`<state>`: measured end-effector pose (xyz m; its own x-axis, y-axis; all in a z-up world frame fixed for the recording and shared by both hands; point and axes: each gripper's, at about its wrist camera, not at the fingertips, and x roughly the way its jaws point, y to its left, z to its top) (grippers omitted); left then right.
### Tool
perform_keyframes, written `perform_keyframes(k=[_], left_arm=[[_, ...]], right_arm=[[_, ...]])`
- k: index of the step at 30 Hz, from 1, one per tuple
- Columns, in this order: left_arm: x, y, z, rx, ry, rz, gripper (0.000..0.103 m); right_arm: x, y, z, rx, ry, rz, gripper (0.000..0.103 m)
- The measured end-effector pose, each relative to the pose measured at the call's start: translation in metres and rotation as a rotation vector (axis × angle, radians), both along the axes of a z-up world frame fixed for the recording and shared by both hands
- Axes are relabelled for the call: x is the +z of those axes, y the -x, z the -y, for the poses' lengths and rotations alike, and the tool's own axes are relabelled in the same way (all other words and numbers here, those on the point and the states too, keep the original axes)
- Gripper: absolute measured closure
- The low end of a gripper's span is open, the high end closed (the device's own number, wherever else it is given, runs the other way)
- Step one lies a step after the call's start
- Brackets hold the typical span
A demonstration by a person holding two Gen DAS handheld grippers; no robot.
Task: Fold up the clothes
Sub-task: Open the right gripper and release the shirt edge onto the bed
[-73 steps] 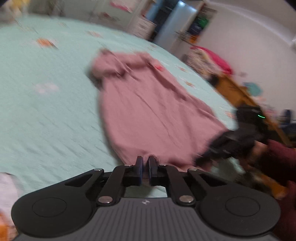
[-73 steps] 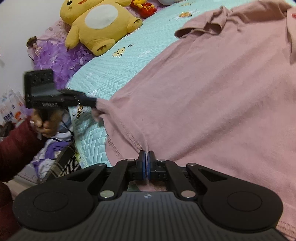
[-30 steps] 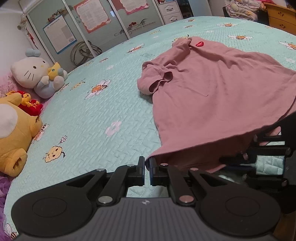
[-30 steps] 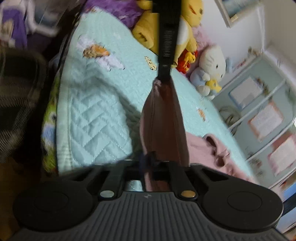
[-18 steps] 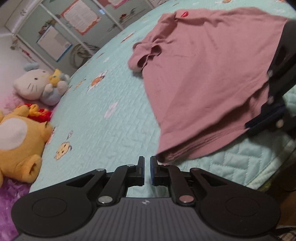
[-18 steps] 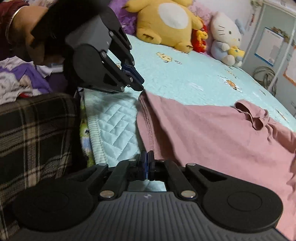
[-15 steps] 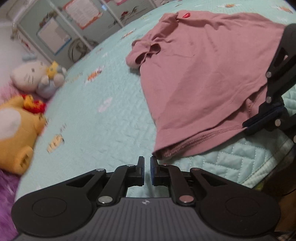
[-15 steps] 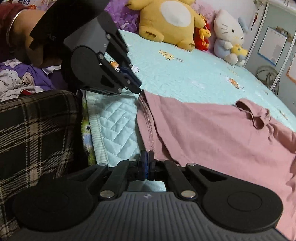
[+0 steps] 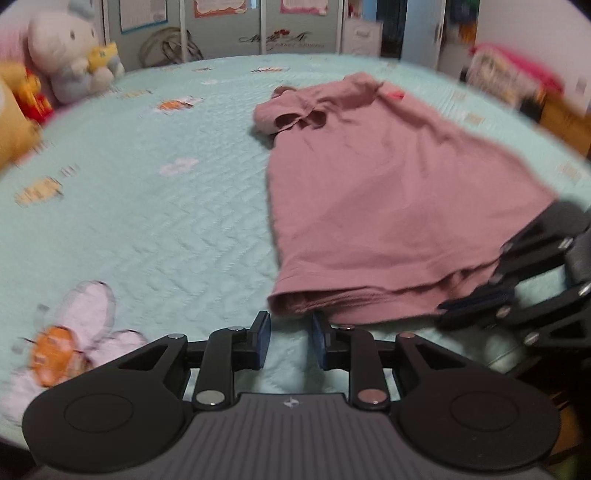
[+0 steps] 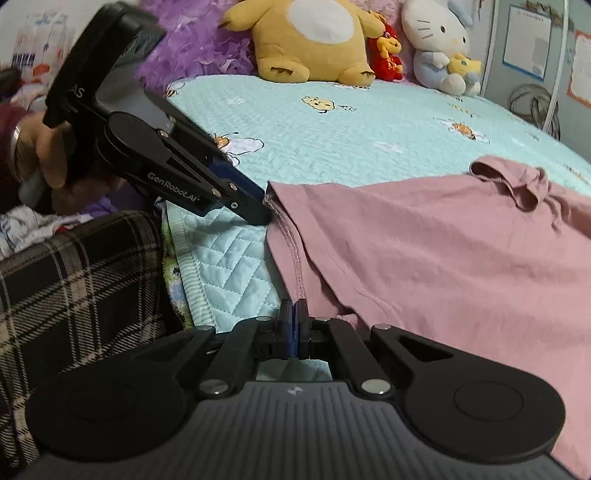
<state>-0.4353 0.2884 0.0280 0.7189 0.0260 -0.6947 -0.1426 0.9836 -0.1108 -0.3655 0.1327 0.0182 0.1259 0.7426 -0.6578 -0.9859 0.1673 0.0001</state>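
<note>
A pink short-sleeved shirt (image 9: 388, 192) lies flat on the mint quilted bed (image 9: 147, 206), collar far, hem near. In the left wrist view my left gripper (image 9: 291, 325) sits low over the bed. Its jaws are opening, with only quilt between them and the shirt's left hem corner (image 9: 291, 301) just ahead. From the right wrist view, the left gripper (image 10: 258, 212) tips touch that corner. My right gripper (image 10: 293, 314) is shut on the shirt's hem (image 10: 295, 273) near the bed's edge; it shows as the right gripper (image 9: 454, 308) at the hem's right end.
Plush toys line the bed's far side: a yellow one (image 10: 306, 40), a white cat (image 10: 439, 44) and a small red one (image 10: 386, 51). A purple fluffy cushion (image 10: 192, 40) and a plaid cloth (image 10: 74, 280) lie beside the bed's near edge. Wardrobe doors (image 9: 229, 29) stand beyond.
My left gripper sank toward the bed and its jaws parted, leaving the hem corner lying on the quilt. The right gripper stayed shut on the hem.
</note>
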Motion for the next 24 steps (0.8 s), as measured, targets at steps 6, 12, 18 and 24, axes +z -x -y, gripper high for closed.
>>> perform_keyframes(k=[6,12,18,24], left_arm=[[-0.013,0.004,-0.032,0.033,0.263,0.096,0.077],[-0.01,0.005,-0.034,0.046,0.281,0.121,0.079],[0.01,0.007,0.001,0.056,-0.021,0.078,0.089],[0.008,0.0,0.023,0.029,-0.173,0.034,0.088]], right_arm=[[-0.002,-0.007,0.001,-0.016,-0.013,-0.065,0.103],[0.001,-0.006,-0.001,-0.002,0.0,-0.061,0.103],[0.01,0.009,-0.005,0.043,0.049,0.035,0.094],[0.046,0.0,-0.012,-0.005,-0.032,0.051,0.091]])
